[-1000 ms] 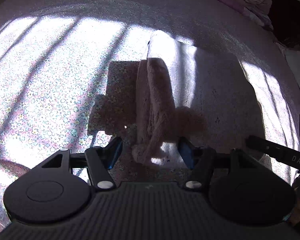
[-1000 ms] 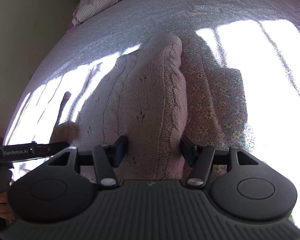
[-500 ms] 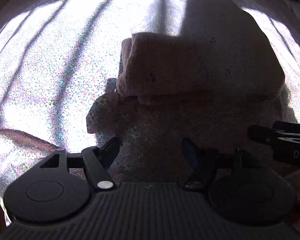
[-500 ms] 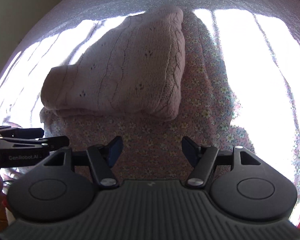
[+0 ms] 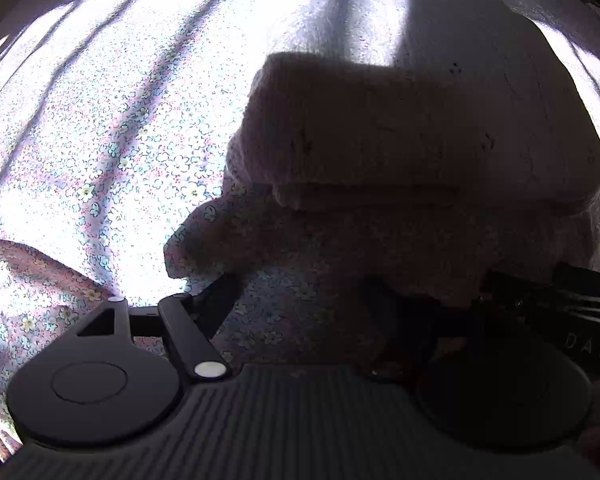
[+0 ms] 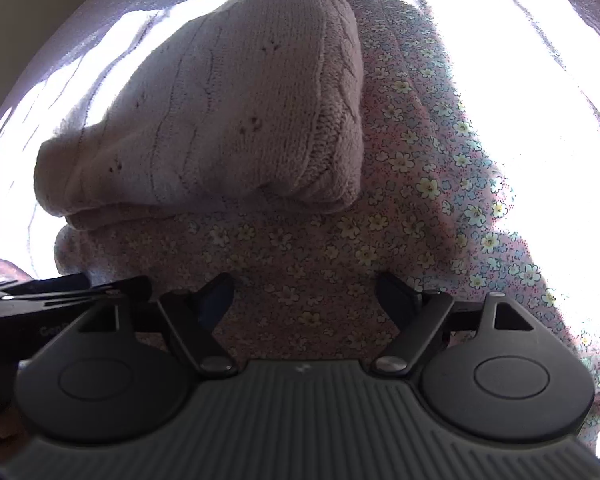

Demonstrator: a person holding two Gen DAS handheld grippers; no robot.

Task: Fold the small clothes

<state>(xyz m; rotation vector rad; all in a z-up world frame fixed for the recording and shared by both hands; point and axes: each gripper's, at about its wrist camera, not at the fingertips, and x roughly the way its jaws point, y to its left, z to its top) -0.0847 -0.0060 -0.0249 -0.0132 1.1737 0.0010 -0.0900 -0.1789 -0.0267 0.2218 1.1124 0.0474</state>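
Left tongs [image 5: 300, 296] hovering spread apart over the flowered bedsheet [image 5: 100, 152], jaws just widened, nothing between. Folded pink sweater [image 6: 228, 120] lying on the bed just ahead. Right tongs [image 6: 306, 290] likewise gaping, empty, jaws just widened.

Both wrist cameras look steeply down from close above the bed [image 5: 100, 128], along their own fingers. They share the folded sweater [image 6: 228, 120], its near edge facing each lens; each also catches the other gripper at its inner side.
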